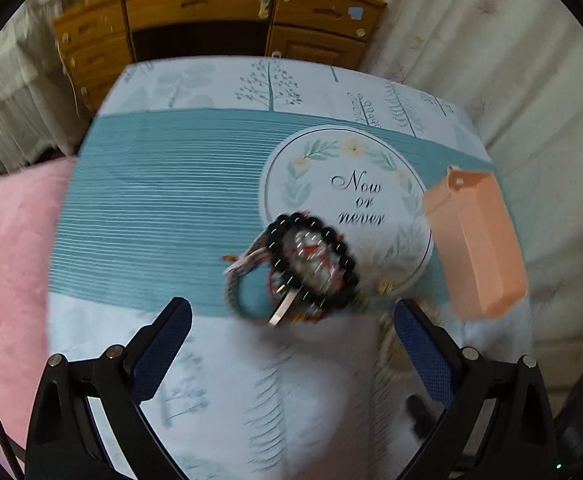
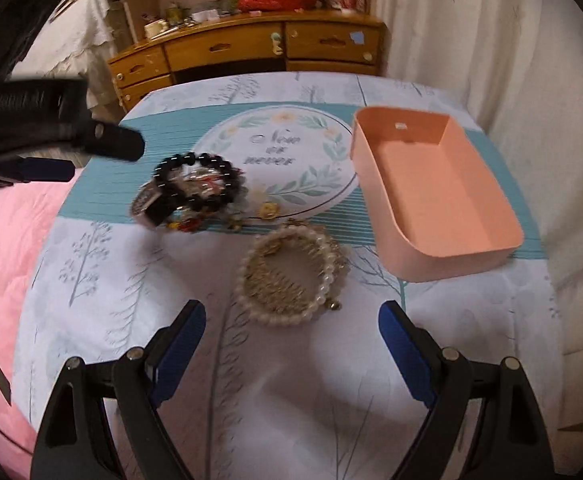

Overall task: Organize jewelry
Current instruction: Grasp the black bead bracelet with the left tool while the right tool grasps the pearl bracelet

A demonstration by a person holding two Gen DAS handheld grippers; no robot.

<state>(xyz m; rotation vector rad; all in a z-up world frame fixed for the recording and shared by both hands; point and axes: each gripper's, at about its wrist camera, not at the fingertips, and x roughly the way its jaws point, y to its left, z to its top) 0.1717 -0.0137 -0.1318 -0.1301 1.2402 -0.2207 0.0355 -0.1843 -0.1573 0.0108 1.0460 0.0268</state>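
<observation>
Both claws are wide open and empty, the right claw [image 2: 291, 354] just under the pearl bracelet [image 2: 291, 276] in the middle of the frame, so a crooked grab might scatter the loose beads.

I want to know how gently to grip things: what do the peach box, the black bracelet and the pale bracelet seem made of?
Peach box: likely plastic, with smooth, thin moulded walls and a matte finish. Black bead bracelet: glossy hard beads, perhaps stone or glass, shown by bright highlights. Pale bracelet: pearl-like beads with gold-coloured, seemingly metal links; real or imitation is unclear.
</observation>
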